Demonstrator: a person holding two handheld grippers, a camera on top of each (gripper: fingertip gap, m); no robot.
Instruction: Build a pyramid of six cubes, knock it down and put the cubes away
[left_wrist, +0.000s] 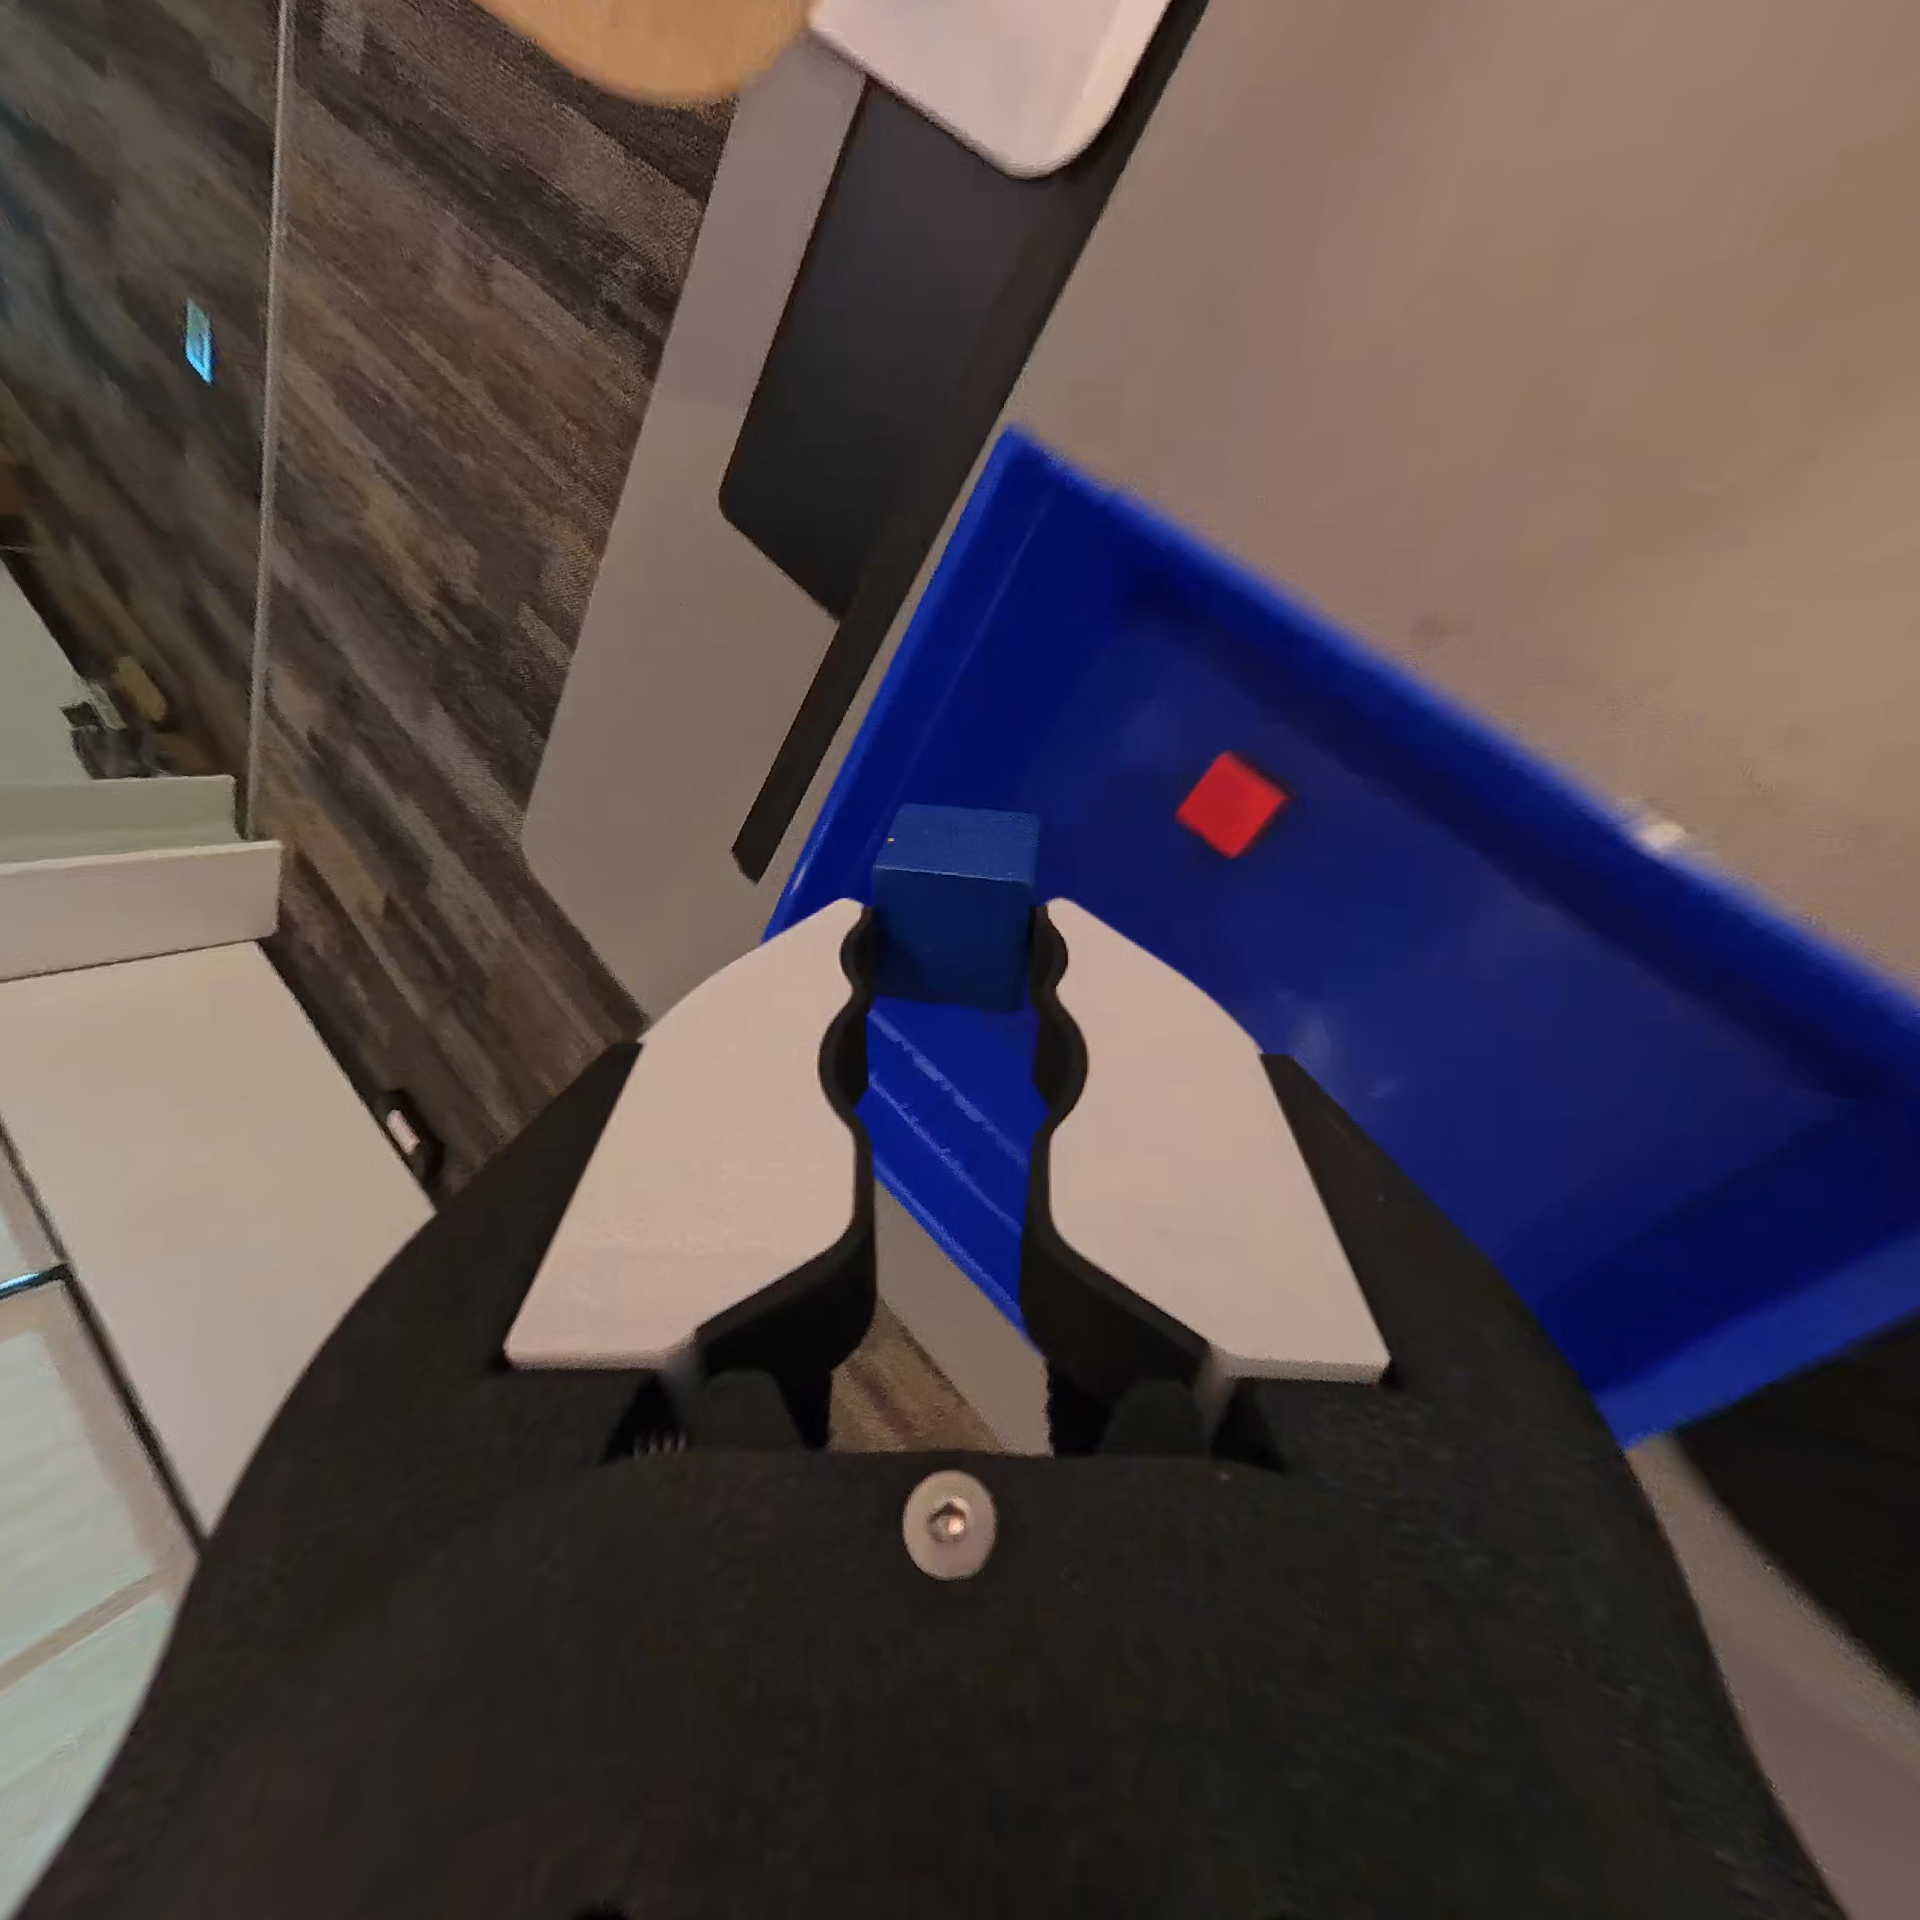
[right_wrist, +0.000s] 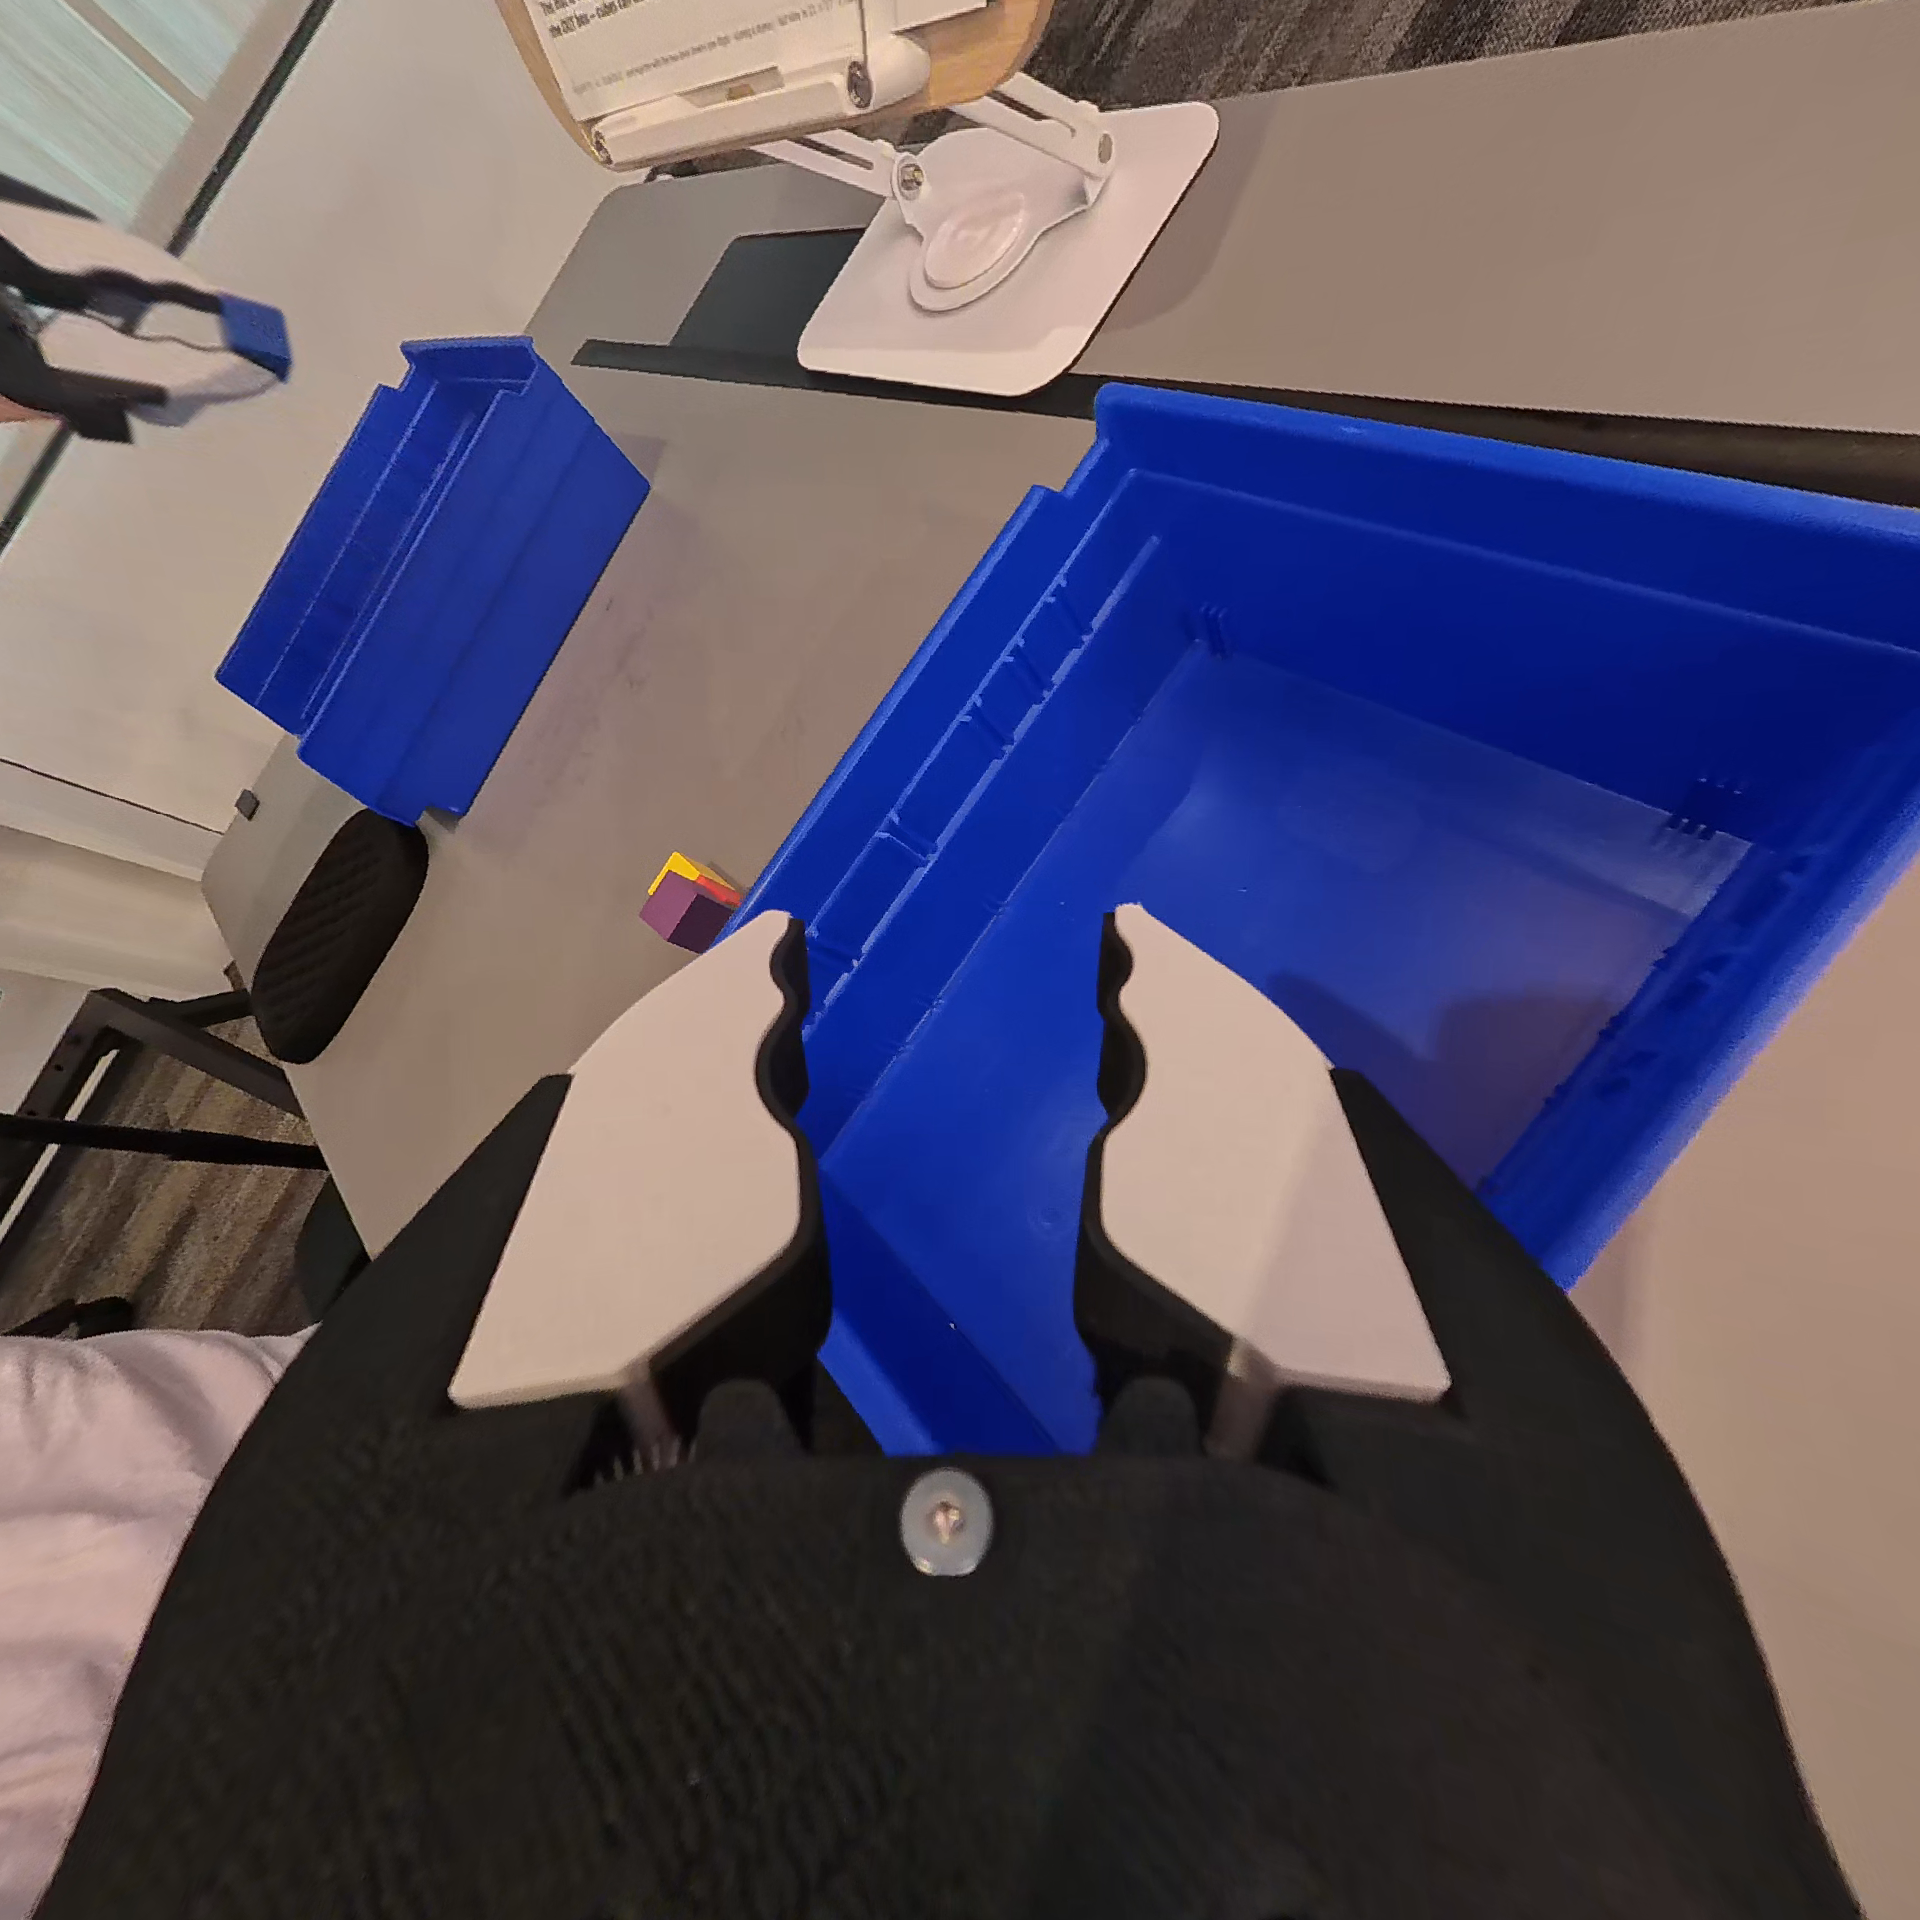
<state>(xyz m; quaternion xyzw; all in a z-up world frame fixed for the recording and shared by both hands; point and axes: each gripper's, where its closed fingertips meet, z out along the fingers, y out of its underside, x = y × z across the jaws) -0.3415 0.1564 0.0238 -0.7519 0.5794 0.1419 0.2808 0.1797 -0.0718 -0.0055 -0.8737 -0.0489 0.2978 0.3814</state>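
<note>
The left claw (left_wrist: 954, 914) grips a blue cube (left_wrist: 956, 904) above a blue bin (left_wrist: 1558, 1039) holding a red cube (left_wrist: 1231, 803). Only the right wrist view shows cubes (right_wrist: 691, 902) on the surface (right_wrist: 831, 540); the right claw (right_wrist: 951, 940) gapes wide, holding nothing, over a larger bin (right_wrist: 1558, 488).

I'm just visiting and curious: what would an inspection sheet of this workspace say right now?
Surface: grey table, mostly bare.
Job's things: blue cube in the left gripper; red cube lying in the smaller blue bin; larger blue bin shows nothing inside; purple cube with yellow and red ones behind it, on the table beside the larger bin.
Clutter: white stand holding a wood-edged board.
Grippers: left shut on the blue cube over the smaller bin; right gripper open over the larger bin.
Cables: nothing seen.
Surroundings: patterned carpet, black chair.
</note>
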